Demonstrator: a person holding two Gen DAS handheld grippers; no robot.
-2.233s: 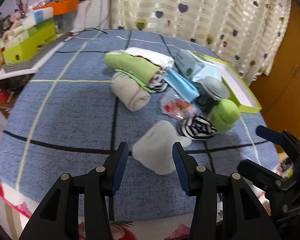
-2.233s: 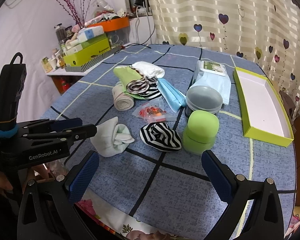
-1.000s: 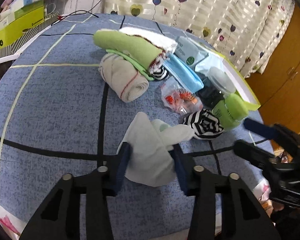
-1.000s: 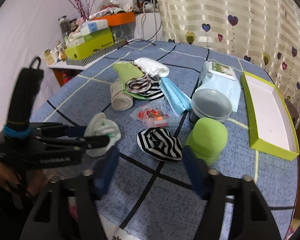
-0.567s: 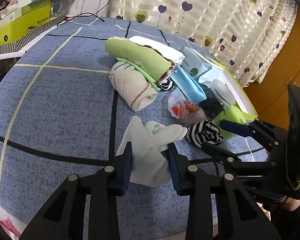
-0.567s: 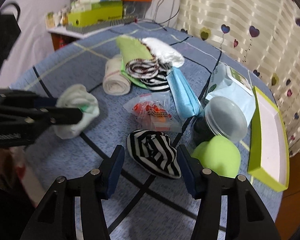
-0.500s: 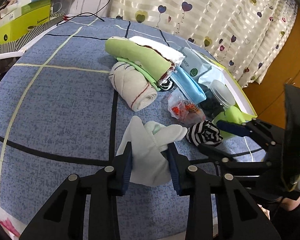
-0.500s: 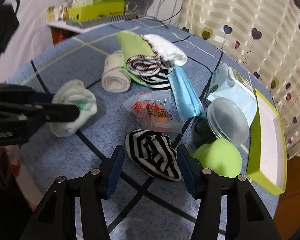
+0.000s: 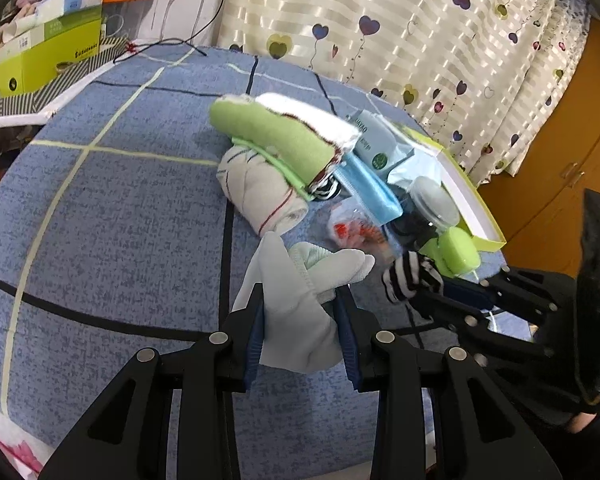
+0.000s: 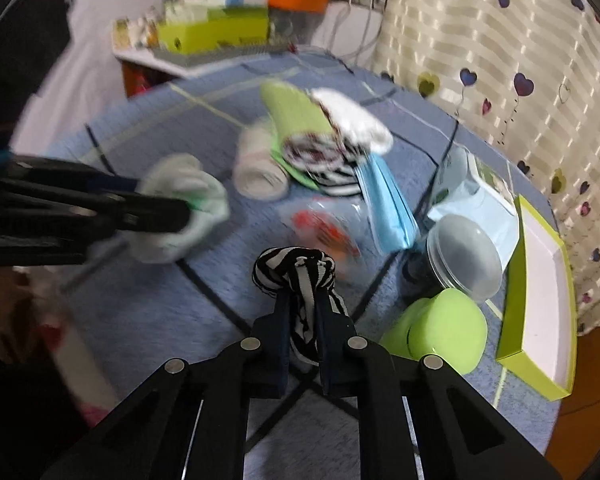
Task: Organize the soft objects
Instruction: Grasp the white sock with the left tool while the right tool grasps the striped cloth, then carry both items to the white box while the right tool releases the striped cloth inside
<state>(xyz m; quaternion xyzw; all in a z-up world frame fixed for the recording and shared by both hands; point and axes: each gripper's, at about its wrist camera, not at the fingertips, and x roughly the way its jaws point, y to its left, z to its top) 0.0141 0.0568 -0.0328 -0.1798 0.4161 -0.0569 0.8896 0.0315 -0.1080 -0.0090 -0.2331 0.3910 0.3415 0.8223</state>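
Right gripper (image 10: 302,308) had just closed on the striped sock (image 10: 296,270), lifted near the counter (image 9: 120,208) edge; left gripper (image 9: 300,308) clamped the white sock (image 9: 296,316).

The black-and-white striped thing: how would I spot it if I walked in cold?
Start at the round blue table and find the lime-green tray at its edge. Beside it stands a lime-green tub; next to that, the striped sock bundle is pinched in the right claw. It alone has zebra stripes and is bunched into a ball.
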